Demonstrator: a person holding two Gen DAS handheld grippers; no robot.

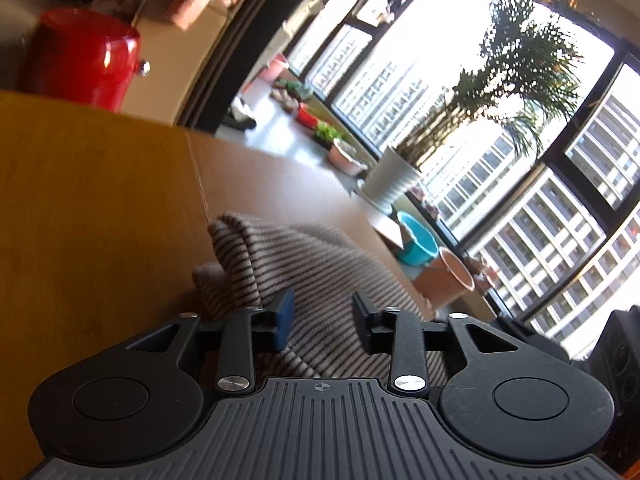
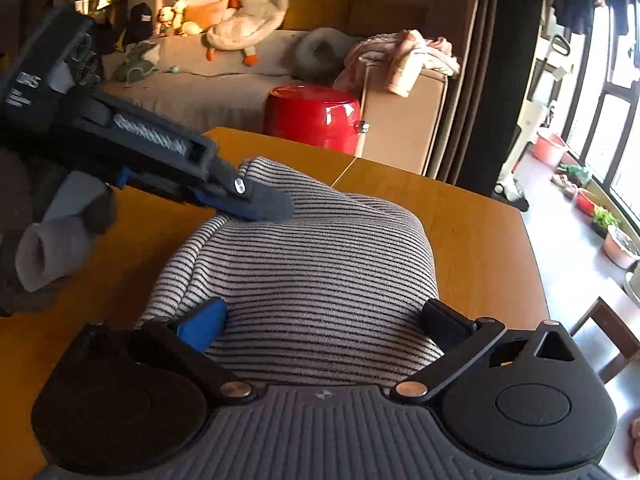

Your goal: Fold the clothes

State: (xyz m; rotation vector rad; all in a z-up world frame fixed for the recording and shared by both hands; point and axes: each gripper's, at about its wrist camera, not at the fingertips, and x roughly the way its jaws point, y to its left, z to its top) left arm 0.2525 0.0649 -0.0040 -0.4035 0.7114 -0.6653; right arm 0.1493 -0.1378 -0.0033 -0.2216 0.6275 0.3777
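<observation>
My left gripper [image 1: 322, 320] and right gripper [image 2: 324, 320] both gaped open over the folded striped garment [image 2: 312, 264] on the wooden table [image 2: 472, 232].

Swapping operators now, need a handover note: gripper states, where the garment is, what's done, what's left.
Left hand-held gripper: open, over the far left part of the striped garment, gripping nothing.
Right hand-held gripper: wide open at the near edge, fingers straddling the cloth, no grip.
Garment: one bundle on the wooden table, folded over with layered edges on the left.
Done: at least one fold.
Left: probably a further fold or tidying the loose left end; I can't tell the final shape wanted.
</observation>
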